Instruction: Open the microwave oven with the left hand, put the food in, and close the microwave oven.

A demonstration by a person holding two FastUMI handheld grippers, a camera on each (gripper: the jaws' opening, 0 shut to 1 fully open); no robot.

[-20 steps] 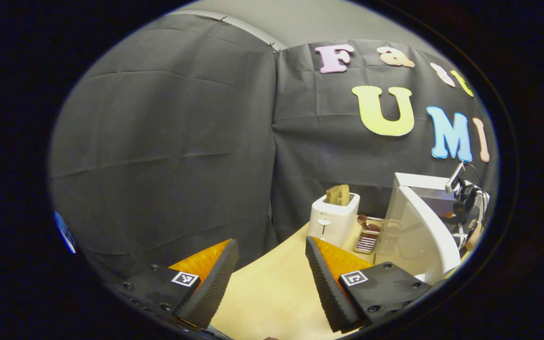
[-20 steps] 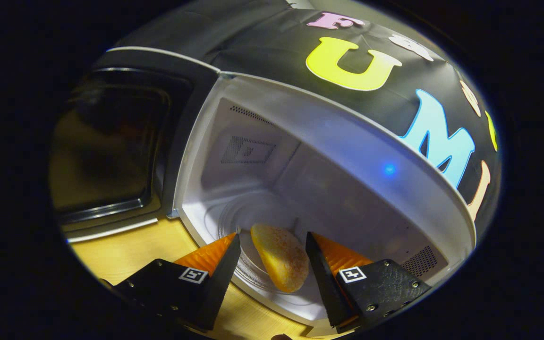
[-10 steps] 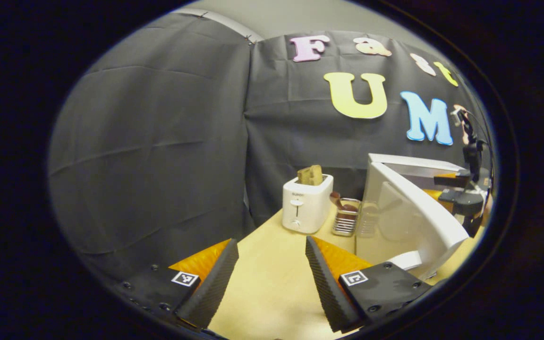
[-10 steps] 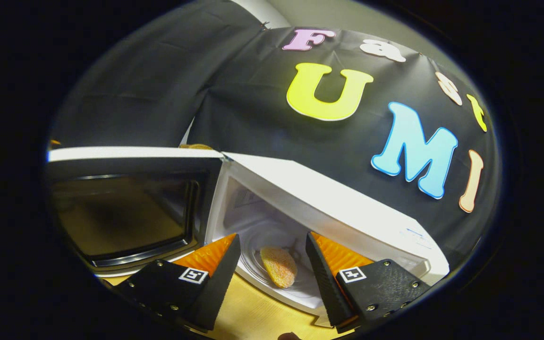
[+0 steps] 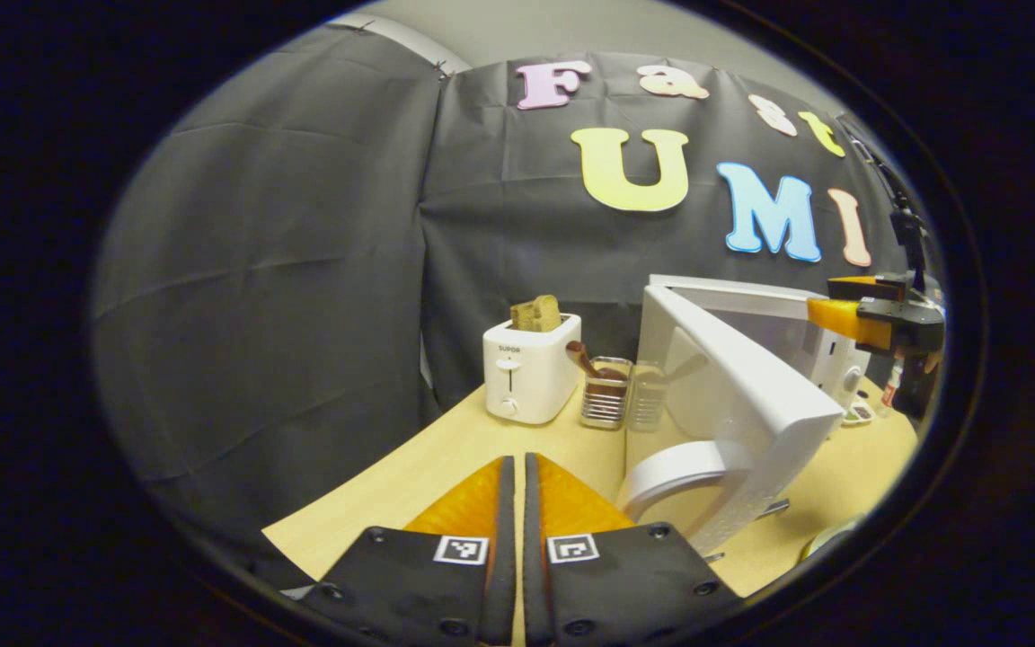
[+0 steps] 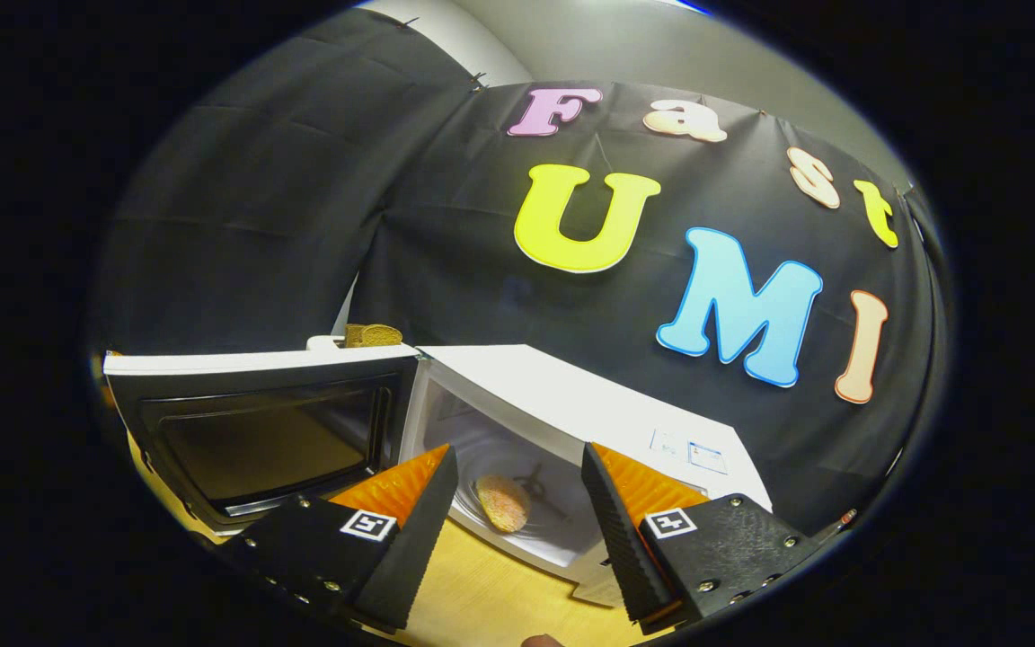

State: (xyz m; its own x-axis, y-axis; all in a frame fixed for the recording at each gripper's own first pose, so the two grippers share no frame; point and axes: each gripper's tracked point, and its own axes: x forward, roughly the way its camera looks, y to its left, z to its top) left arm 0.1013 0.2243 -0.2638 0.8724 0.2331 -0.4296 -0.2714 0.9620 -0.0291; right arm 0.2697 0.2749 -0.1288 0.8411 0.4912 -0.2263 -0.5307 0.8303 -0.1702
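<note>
The pale wooden tabletop (image 5: 446, 467) carries a row of things along its far edge, against the black cloth wall. Nearest the far left corner stands a white two-slot toaster (image 5: 528, 370) with a brown slice of bread (image 5: 535, 314) in it. Just beside it sits a small clear container (image 5: 605, 395) holding brown utensils. Next along stands the white microwave oven (image 5: 751, 359), its door swung open toward the tabletop's near edge.
</note>
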